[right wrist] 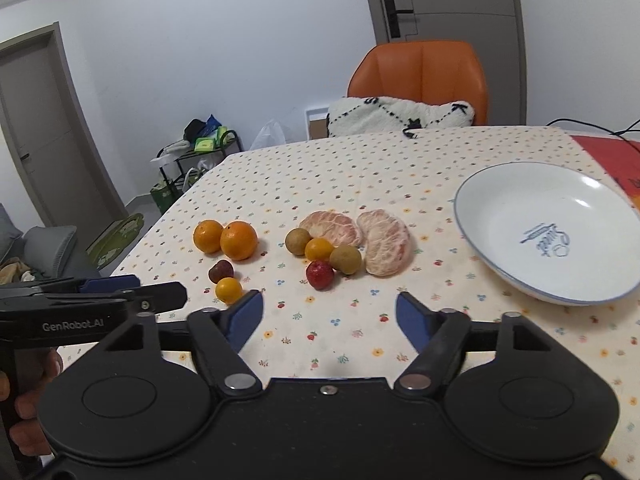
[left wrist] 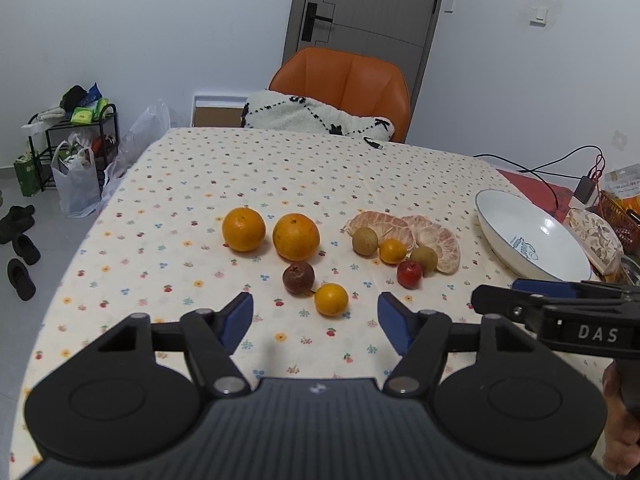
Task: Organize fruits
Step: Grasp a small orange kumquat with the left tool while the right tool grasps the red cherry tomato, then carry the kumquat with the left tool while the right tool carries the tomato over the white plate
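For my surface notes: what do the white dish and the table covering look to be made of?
White dish: probably glazed ceramic, since it is glossy with bright highlights, a thin blue rim line and a printed mark inside. Table covering: looks like matte printed fabric, cream with small flowers, draping softly over the table edge.

My left tongs [left wrist: 316, 322] are matte black with blue pads, round discs either side, silver pivot pins and a ribbed housing. My right tongs [right wrist: 330, 314] match, with one screw at the centre. White lettering runs along each handle's side.
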Motion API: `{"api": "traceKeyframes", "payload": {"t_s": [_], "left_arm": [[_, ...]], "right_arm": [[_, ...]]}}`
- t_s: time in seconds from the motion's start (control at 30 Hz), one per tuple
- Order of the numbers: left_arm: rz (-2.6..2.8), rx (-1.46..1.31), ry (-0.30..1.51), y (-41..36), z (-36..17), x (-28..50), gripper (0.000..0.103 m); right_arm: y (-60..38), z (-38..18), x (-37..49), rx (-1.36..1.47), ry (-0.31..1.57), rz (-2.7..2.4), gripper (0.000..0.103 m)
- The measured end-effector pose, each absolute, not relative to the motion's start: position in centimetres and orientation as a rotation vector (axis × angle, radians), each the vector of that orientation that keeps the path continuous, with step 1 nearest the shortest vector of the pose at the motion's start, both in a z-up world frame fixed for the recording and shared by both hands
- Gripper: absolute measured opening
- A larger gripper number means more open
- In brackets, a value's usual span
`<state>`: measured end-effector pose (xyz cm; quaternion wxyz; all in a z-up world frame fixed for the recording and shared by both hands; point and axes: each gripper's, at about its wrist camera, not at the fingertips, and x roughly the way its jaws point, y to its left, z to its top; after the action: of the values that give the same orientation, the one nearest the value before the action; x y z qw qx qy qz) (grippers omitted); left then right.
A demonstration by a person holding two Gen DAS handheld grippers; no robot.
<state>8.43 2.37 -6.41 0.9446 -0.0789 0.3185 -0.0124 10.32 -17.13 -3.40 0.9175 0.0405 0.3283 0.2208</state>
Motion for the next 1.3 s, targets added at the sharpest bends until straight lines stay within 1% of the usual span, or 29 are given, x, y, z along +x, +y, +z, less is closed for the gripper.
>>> {"api": "traceKeyframes", "payload": {"t_s": [0.2,0.27,0.33,0.53,0.73,1.1,1.17,1.23,1.3], "left_arm": [[-0.04,-0.173,0.672,1.9,-7.4,10.0,0.053],[-0.047,-0.177,0.685,1.8,-7.7,10.5,0.047],[-0.05,-0.178,0.693,1.6,-8.0,10.9,0.044],[-0.043,-0.183,0.71,1.4,-8.8,11.9,0.038],[-0.034,-0.207,0.724,1.6,-9.5,12.6,0.023],[-0.031,-0.236,0.69,2.7,-8.7,11.9,0.023],[-0.031,-0.232,0.689,2.8,-8.7,11.8,0.023],[-0.03,-0.236,0.69,2.8,-8.6,11.8,0.023],[-0.028,-0.238,0.687,2.8,-8.5,11.7,0.023]], "right_arm": [[-16.5,-4.3,12.0,0.082,0.691,0.472,0.056],[-16.4,-4.6,12.5,0.09,0.694,0.48,0.052],[-16.2,-4.9,13.0,0.093,0.703,0.488,0.046],[-15.7,-5.6,14.0,0.096,0.716,0.503,0.044],[-14.9,-6.2,15.1,0.086,0.721,0.507,0.042],[-13.5,-7.1,16.4,0.069,0.73,0.491,0.039],[-13.4,-7.2,16.5,0.067,0.727,0.482,0.036],[-13.3,-7.4,16.7,0.067,0.735,0.475,0.028],[-13.2,-7.5,16.8,0.067,0.731,0.466,0.022]]}}
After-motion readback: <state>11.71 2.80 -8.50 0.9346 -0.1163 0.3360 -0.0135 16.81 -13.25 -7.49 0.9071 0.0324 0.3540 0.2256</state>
